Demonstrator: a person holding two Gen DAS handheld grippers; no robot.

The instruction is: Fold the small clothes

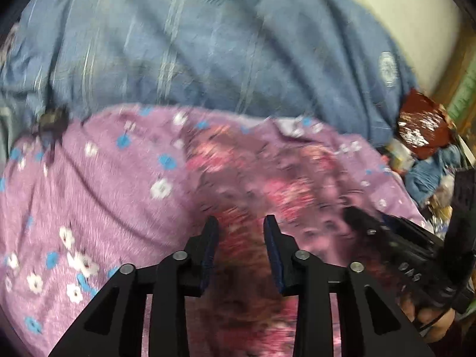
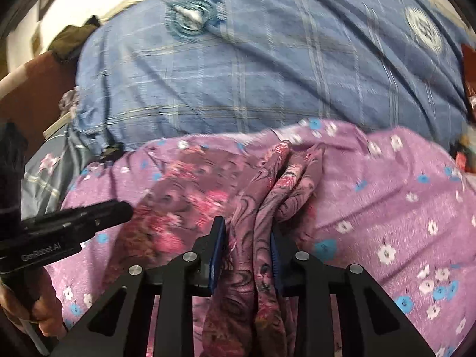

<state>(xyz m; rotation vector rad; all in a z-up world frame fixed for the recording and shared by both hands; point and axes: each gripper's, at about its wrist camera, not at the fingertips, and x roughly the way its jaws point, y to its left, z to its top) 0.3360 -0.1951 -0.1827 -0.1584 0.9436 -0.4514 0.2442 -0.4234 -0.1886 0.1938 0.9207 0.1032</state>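
A small maroon garment with pink flowers (image 1: pixel 261 178) lies on a purple flowered blanket (image 1: pixel 89 193). My left gripper (image 1: pixel 241 223) hovers over the garment with its jaws apart and nothing between them; the view is blurred. My right gripper (image 2: pixel 247 229) is shut on a bunched fold of the same garment (image 2: pixel 255 208), which hangs between its blue pads and spreads left over the blanket (image 2: pixel 386 193). The left gripper also shows in the right wrist view (image 2: pixel 119 208), and the right gripper in the left wrist view (image 1: pixel 357 214).
A blue checked bedsheet (image 2: pixel 238 74) covers the bed behind the blanket. A red-brown printed packet (image 1: pixel 422 125) and loose items lie at the right edge. A brown headboard and dark cloth (image 2: pixel 68 41) are at the far left.
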